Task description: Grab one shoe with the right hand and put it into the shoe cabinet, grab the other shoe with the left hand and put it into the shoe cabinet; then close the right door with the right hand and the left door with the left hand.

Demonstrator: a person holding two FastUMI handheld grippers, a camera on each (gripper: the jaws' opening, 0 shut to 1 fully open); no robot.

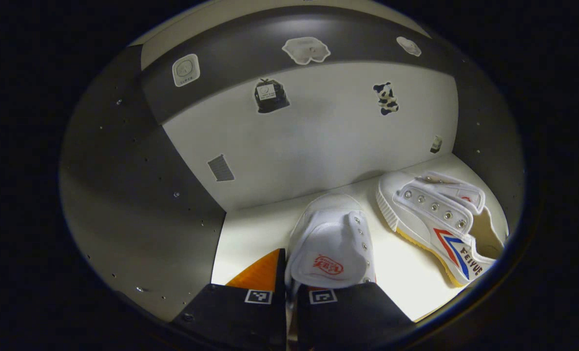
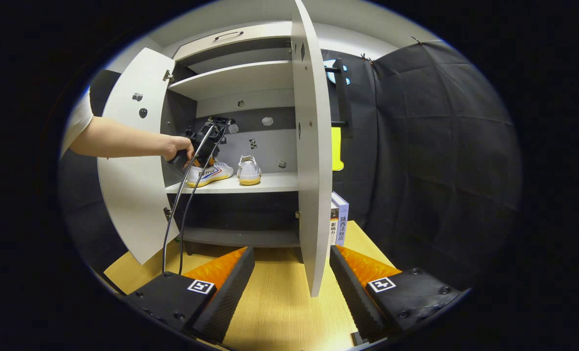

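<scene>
Inside the cabinet, my left gripper is shut on the side of a white shoe with a red logo on its tongue. This shoe rests on the white shelf. The other white shoe, with red and blue stripes, lies on the shelf to its right. From the right gripper view, both shoes stand on the middle shelf, and a hand holds the left gripper over the left one. My right gripper is open, with the lower edge of the open right door between its fingers, untouched.
The left door stands wide open. Two cables hang from the left gripper down to the wooden table. Upright books stand beside the cabinet on the right. Stickers dot the cabinet's back wall.
</scene>
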